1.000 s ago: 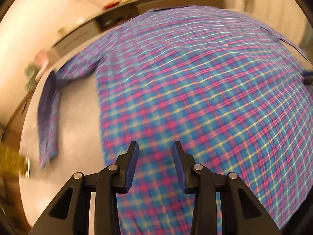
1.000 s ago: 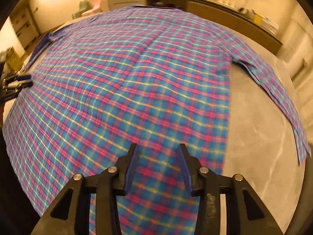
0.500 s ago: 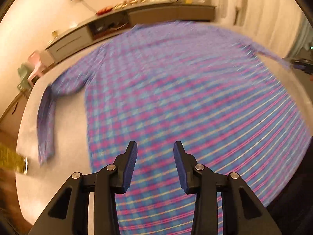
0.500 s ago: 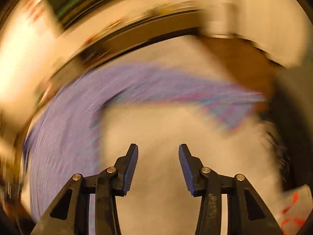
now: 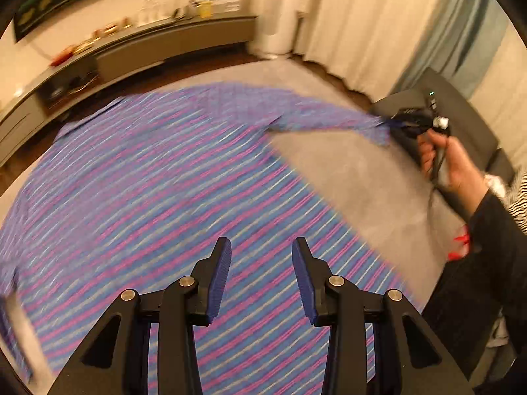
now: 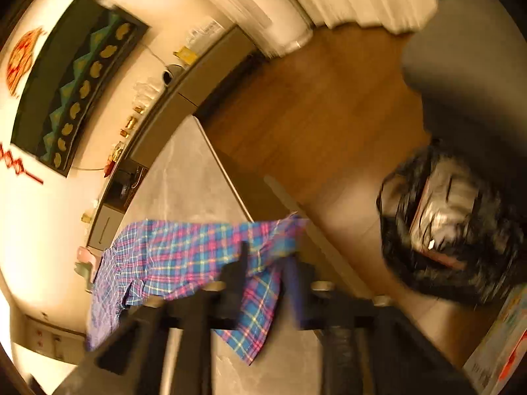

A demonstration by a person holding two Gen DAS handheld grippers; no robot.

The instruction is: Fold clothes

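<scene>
The left gripper (image 5: pixel 262 276) stays open and empty above the plaid shirt (image 5: pixel 138 177) spread on the grey table (image 5: pixel 355 177). Farther off, the right gripper (image 6: pixel 263 270), empty earlier, now pinches the shirt's sleeve (image 6: pixel 257 309), lifted off the table.

Warm, yellowish indoor light fills the room, brightest on the pale walls, which nearly wash out. Both views are smeared by motion: the plaid shirt (image 5: pixel 158 177) streaks into stripes in the left view, and the right gripper (image 6: pixel 263 263) is soft-edged in its own. Fisheye bending curves the sideboard (image 5: pixel 131 49) and picture frame (image 6: pixel 72 82); dark vignetting rings the corners.
</scene>
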